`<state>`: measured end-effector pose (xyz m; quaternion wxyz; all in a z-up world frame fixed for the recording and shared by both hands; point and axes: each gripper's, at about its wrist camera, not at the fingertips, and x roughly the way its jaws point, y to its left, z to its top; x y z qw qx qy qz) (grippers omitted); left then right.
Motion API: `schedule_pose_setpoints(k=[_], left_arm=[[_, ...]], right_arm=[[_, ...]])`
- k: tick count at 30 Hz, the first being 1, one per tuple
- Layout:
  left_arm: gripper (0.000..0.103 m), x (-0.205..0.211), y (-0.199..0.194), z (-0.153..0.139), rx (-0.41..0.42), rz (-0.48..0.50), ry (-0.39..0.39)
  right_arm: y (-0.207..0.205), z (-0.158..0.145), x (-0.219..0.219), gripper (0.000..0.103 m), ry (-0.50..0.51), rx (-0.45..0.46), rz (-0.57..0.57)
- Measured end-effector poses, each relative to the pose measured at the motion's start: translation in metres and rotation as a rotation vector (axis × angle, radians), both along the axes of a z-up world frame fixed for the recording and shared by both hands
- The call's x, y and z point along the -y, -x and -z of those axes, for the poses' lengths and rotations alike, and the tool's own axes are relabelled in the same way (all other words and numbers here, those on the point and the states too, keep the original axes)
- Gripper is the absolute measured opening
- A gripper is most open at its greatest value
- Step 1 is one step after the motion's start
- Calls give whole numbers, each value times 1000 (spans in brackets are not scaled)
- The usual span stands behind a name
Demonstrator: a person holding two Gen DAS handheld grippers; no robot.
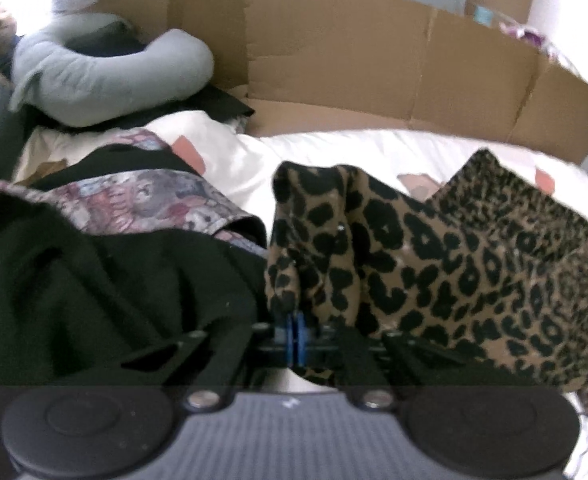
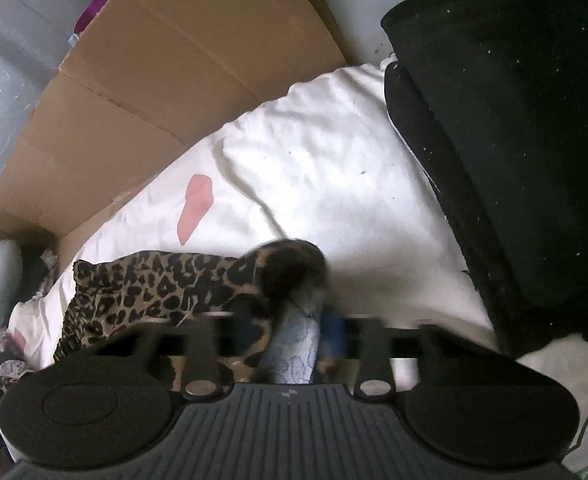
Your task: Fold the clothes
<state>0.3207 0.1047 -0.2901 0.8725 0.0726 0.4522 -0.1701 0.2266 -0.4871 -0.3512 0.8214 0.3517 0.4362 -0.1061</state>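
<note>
Leopard cloth is the piece I'm working, and it sits on the white sheet, in front of the cardboard that backs the bed. In my left view it hangs in loose folds straight up from the left gripper, whose blue pads are pressed together with a pinch of its edge caught between them. To the left of the cloth lie a black garment and a floral one, touching or nearly so.

My right gripper is blurred, but I read it as clenched too: a bunched corner of the cloth rises right at its tips, with a pale bluish patch there that I take for lining or the reverse side, though I can't be sure. A black bundle lies to the right of the cloth, apart from it.

My judgement on handling: this is light, limp fabric with no stiffness at all. It will sag between my two holds and slump wherever I let go. It shouldn't slip from the pads, but a thin pinch can creep out under a tug. I'd hold it at two corners along one edge, keep that edge taut, and lay it flat on the sheet before folding
</note>
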Motion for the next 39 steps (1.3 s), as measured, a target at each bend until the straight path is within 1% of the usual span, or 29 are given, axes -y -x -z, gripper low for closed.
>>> schedule_pose_setpoints(k=[3, 5, 11, 21, 25, 29, 32, 36, 39], left_arm=[[2, -9, 12, -15, 7, -38, 40], [2, -15, 22, -28, 18, -65, 65], [2, -32, 48, -71, 56, -127, 118], [2, -45, 105, -148, 144, -203, 154], [2, -51, 128, -173, 156, -244, 169], [2, -57, 155, -197, 184, -267, 167], [2, -63, 174, -212, 190, -290, 160], [2, -69, 200, -223, 178, -312, 160], [2, -72, 218, -227, 149, -320, 164]], right_arm=[[2, -4, -2, 0, -2, 17, -5], [6, -12, -4, 0, -1, 33, -10], [19, -46, -8, 0, 25, 86, -28], [50, -103, -18, 0, 17, 187, -55], [67, -119, -21, 0, 4, 209, -55], [88, -130, -23, 0, -4, 219, -61], [108, -135, -23, 0, -10, 219, -61], [135, -140, -21, 0, -11, 208, -60], [160, -142, -16, 0, -14, 196, -54]])
